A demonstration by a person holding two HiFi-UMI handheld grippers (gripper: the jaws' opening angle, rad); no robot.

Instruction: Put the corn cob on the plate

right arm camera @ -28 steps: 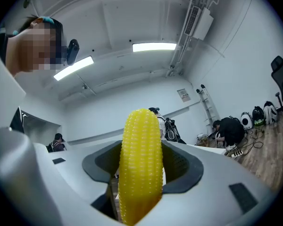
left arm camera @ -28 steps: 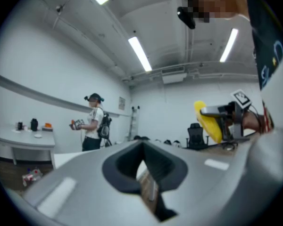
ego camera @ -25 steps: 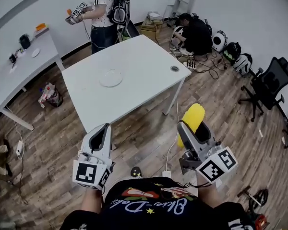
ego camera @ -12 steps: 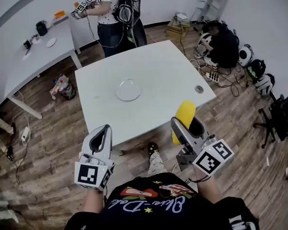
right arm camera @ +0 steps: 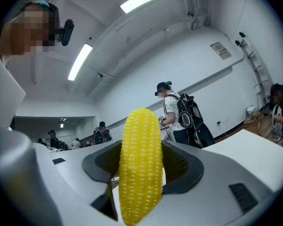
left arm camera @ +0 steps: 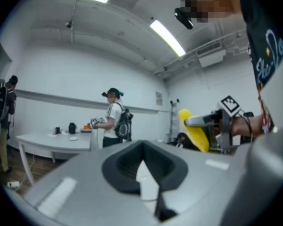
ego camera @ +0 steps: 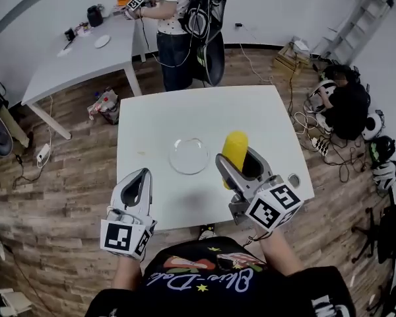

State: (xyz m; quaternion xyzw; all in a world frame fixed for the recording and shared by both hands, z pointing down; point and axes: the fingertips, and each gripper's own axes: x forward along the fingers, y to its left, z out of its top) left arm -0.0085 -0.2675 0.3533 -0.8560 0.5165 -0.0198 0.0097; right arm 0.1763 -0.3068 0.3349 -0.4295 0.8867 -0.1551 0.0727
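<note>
Corn cob (ego camera: 235,147) first, in the head view: it is fat, bright yellow and has no leaves. The right gripper (ego camera: 241,162) holds it by its low end, and its top points away from the person. It is held up over the white table (ego camera: 152,124), and in this view it shows just to the right of the clear glass plate (ego camera: 189,156). The plate lies flat near the middle of the table. The left gripper (ego camera: 136,187) hangs at the near left edge of the table, well apart from the plate. A small round hole (ego camera: 293,179) sits in the table top to the right. Far off, a standing person (ego camera: 178,18) is beside a second table (ego camera: 79,58) with small things on it. Another person (ego camera: 346,107) sits on the floor at the right, among cables.

From the left gripper view, the left gripper's (left arm camera: 144,166) jaws are pressed together with nothing between them. The cob (left arm camera: 194,128) shows to the right.

From the right gripper view, the jaws squeeze the cob (right arm camera: 140,166) from both sides. Neat rows of little yellow kernels run up it. It stands almost straight up. The standing person (right arm camera: 179,114) shows behind it.
</note>
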